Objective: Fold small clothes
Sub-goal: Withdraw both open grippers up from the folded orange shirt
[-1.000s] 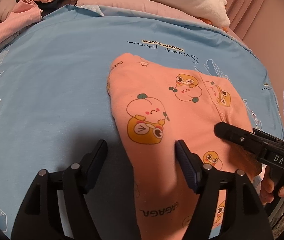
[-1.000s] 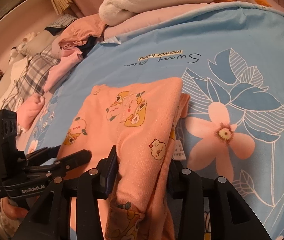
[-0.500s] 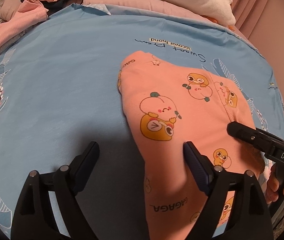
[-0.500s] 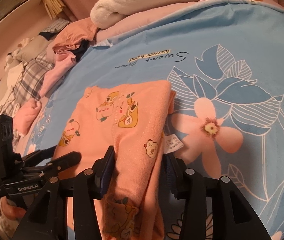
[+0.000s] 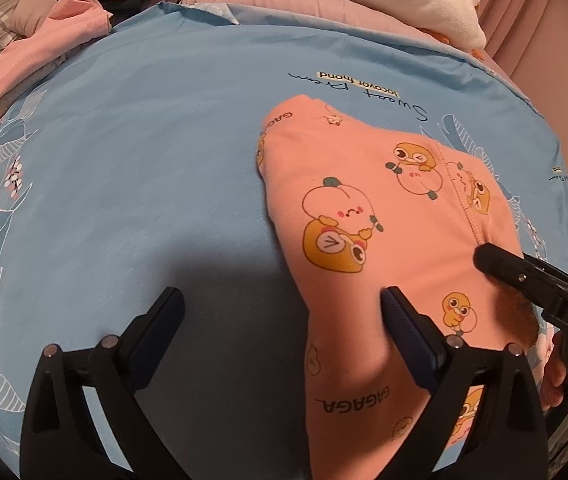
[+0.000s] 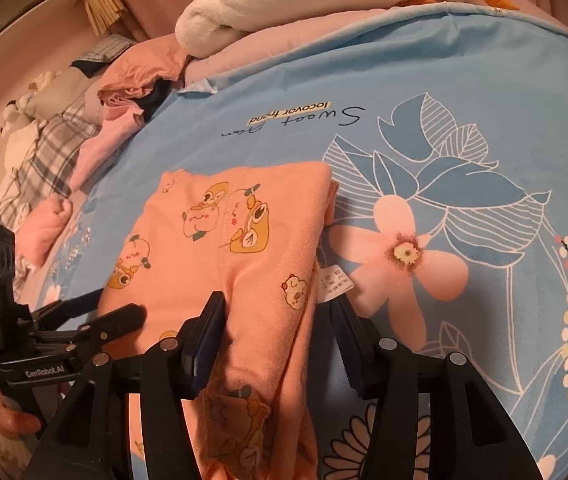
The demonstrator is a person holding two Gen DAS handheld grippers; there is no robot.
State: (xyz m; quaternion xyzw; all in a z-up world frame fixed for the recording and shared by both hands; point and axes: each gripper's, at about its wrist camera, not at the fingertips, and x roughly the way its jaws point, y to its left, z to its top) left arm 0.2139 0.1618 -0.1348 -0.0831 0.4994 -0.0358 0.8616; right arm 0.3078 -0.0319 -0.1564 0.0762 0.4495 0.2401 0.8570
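The folded orange garment (image 5: 367,216) is seen lying flat on the blue floral bed sheet (image 5: 124,160). The left tool (image 5: 282,310) has just been opened wide, one finger over the garment's edge, nothing gripped. The right tool (image 6: 278,312) has been loosening too, fabric between its parted jaws.

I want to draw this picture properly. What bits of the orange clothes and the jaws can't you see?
- Orange garment: its near end runs off the bottom edge in both views, so what kind of clothing it is stays unclear.
- White care tag: print too small to read, right wrist view.
- Right gripper: folded cloth hides whether the pads touch it.
- Clothes pile: crumpled, cut by the fisheye rim.
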